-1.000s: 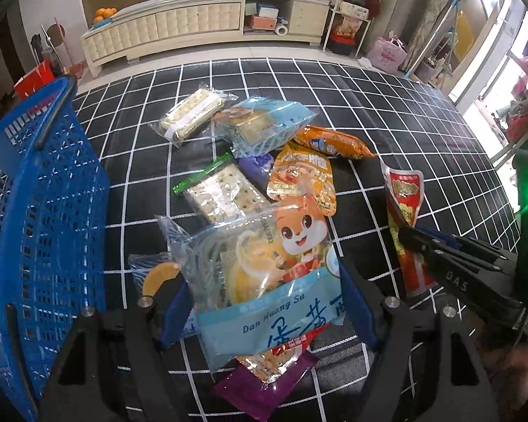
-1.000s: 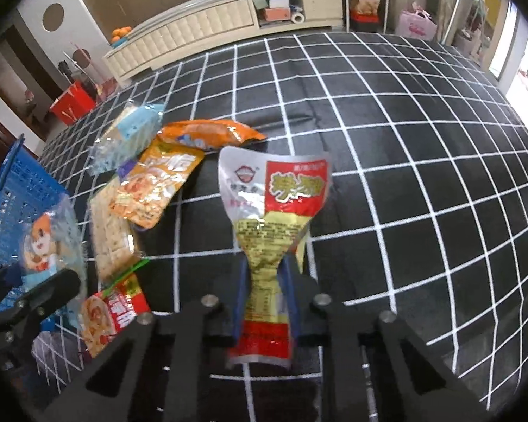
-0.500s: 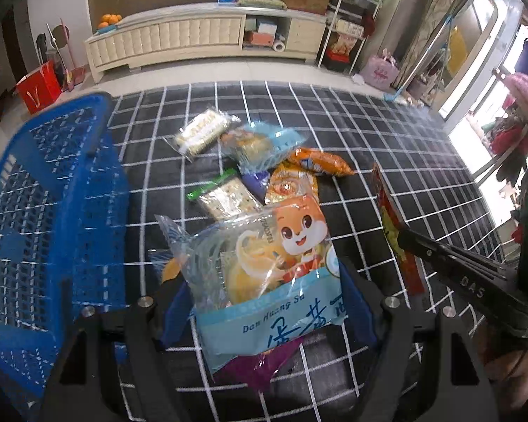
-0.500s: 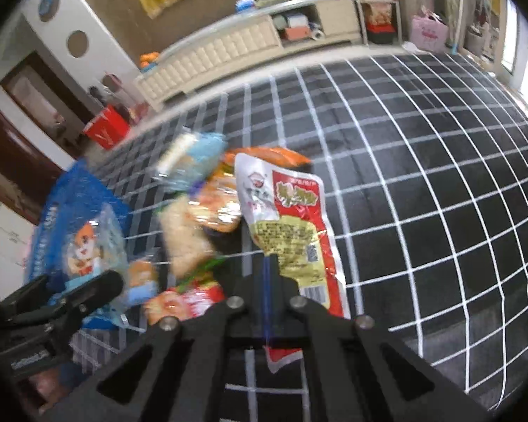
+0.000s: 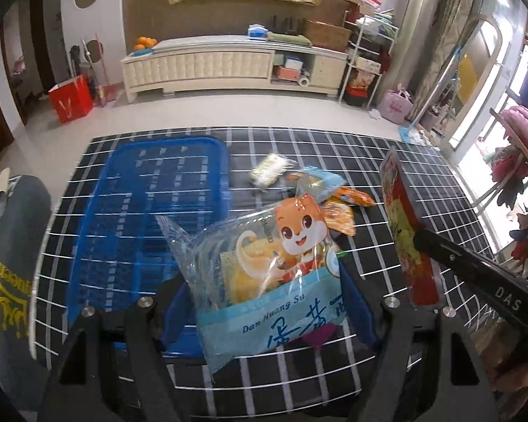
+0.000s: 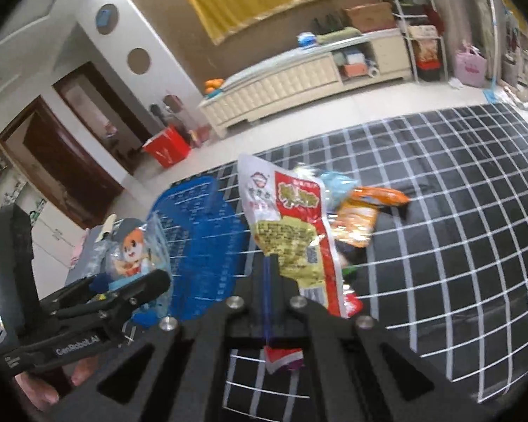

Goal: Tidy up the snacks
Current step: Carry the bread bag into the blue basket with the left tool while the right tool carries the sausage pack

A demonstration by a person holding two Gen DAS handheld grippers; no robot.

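Observation:
My left gripper (image 5: 264, 302) is shut on a clear and light-blue bag with an orange cartoon squirrel (image 5: 271, 270), held above the table beside the blue plastic basket (image 5: 148, 218). My right gripper (image 6: 269, 274) is shut on a red, white and yellow flat packet (image 6: 288, 225), lifted off the table; that red packet (image 5: 404, 235) also shows edge-on at the right of the left wrist view. The squirrel bag (image 6: 133, 253) and the left gripper (image 6: 123, 292) appear at the left of the right wrist view. The basket (image 6: 200, 239) lies behind them.
More snack packets stay in a heap on the black grid tablecloth (image 5: 422, 183): an orange packet (image 6: 376, 195), a light-blue one (image 6: 338, 181), and a small clear pack (image 5: 271, 167). A purple packet (image 5: 316, 336) peeks from under the squirrel bag. A person's dark sleeve (image 5: 10, 263) is at left.
Both grippers have risen from the table with their packets. The right gripper's jaws have closed flat on the red packet. The basket now lies further below and left of the squirrel bag.

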